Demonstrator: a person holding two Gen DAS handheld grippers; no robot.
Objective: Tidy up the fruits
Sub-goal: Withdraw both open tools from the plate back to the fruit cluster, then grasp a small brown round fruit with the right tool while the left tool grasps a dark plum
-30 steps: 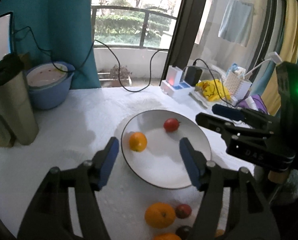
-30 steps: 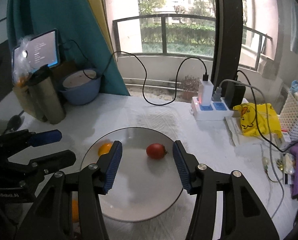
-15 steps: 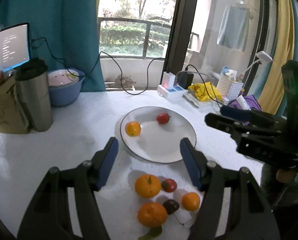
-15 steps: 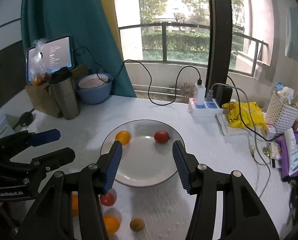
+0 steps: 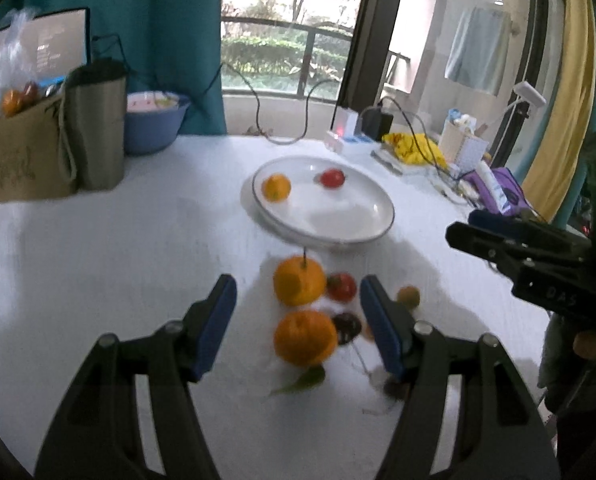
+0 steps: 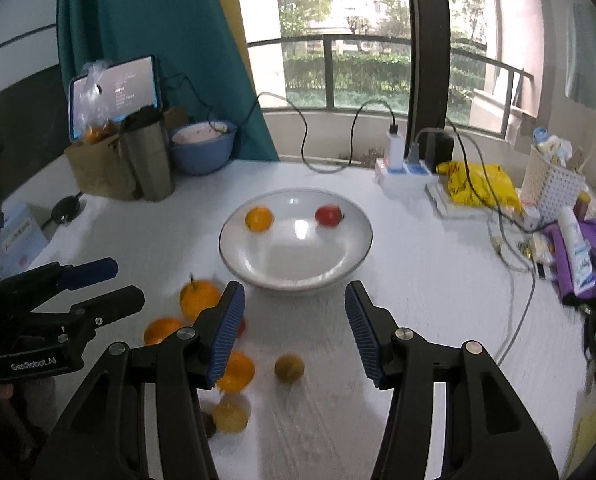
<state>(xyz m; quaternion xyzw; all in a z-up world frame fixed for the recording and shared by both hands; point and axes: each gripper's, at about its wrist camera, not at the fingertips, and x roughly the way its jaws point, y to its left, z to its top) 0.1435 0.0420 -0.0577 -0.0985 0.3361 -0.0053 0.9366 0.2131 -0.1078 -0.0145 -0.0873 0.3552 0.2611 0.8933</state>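
Note:
A white plate (image 6: 298,258) sits mid-table with a small orange (image 6: 259,219) and a red tomato (image 6: 329,215) on it. In front of it lie loose fruits: two large oranges (image 5: 299,286) (image 5: 305,337), a tomato (image 5: 341,287), a dark fruit (image 5: 346,326) and a brownish round fruit (image 6: 289,367). My left gripper (image 5: 298,304) hovers open above the two large oranges, touching none. My right gripper (image 6: 294,300) is open and empty just short of the plate's near rim. Each gripper shows in the other's view: the right (image 5: 469,227), the left (image 6: 122,282).
At the back left stand a steel tumbler (image 6: 148,158), a blue bowl (image 6: 202,152), a paper bag with fruit (image 6: 98,164) and a lit tablet (image 6: 116,90). A power strip (image 6: 403,170) with cables, a yellow bag (image 6: 477,184), a white basket (image 6: 553,184) and a purple pouch (image 6: 577,256) crowd the right.
Both grippers have drawn back from over the plate toward the near side of the table. The loose fruits in front of the plate have come into view. Both stay open.

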